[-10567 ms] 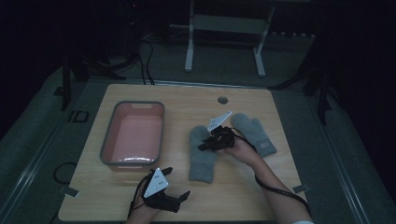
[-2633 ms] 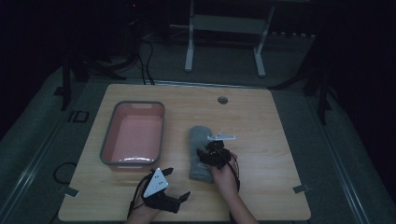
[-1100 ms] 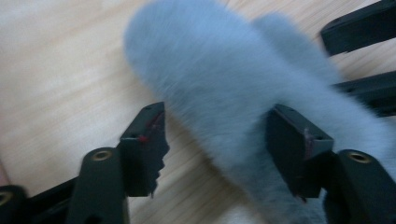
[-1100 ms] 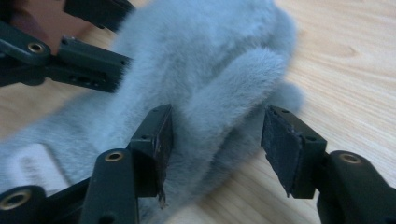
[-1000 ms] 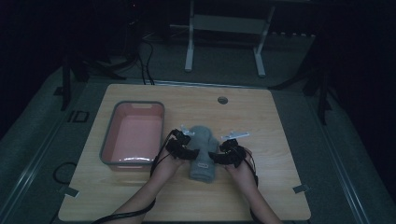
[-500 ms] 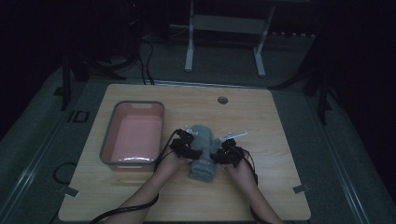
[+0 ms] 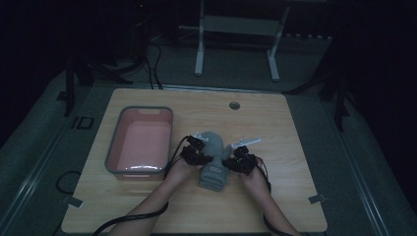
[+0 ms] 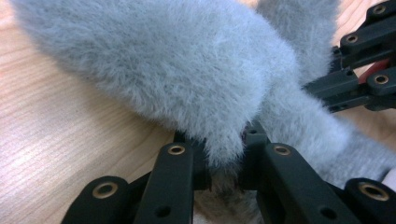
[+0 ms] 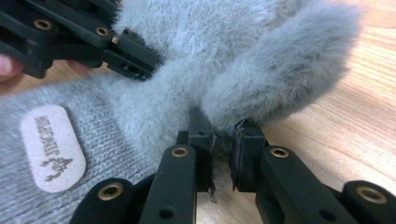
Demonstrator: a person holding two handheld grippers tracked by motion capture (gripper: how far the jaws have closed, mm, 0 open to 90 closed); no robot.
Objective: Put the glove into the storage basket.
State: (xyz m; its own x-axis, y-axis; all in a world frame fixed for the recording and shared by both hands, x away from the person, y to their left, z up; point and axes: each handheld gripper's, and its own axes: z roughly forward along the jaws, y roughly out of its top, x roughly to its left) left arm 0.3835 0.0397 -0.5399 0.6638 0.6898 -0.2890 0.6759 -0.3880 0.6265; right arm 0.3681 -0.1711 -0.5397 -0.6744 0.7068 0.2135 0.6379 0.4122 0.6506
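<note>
Two fuzzy grey mittens lie stacked at the middle of the wooden table, cuffs toward the person. My left gripper holds the stack's left edge, and its jaws are shut on grey mitten fur. On the right edge my right gripper is shut on the fuzzy thumb. A pale label sits on the knit cuff. The right gripper's black jaws show far right in the left gripper view, the left gripper's at upper left in the right gripper view.
A pink bin with a grey rim stands left of the mittens, close to the left gripper. A round cable hole is at the table's far side. Cables trail from both grippers toward the front edge.
Both hands have closed in on the stacked mittens from either side, and both grippers now pinch the fur. Earlier the left gripper rested near the front edge and the mittens lay side by side.
</note>
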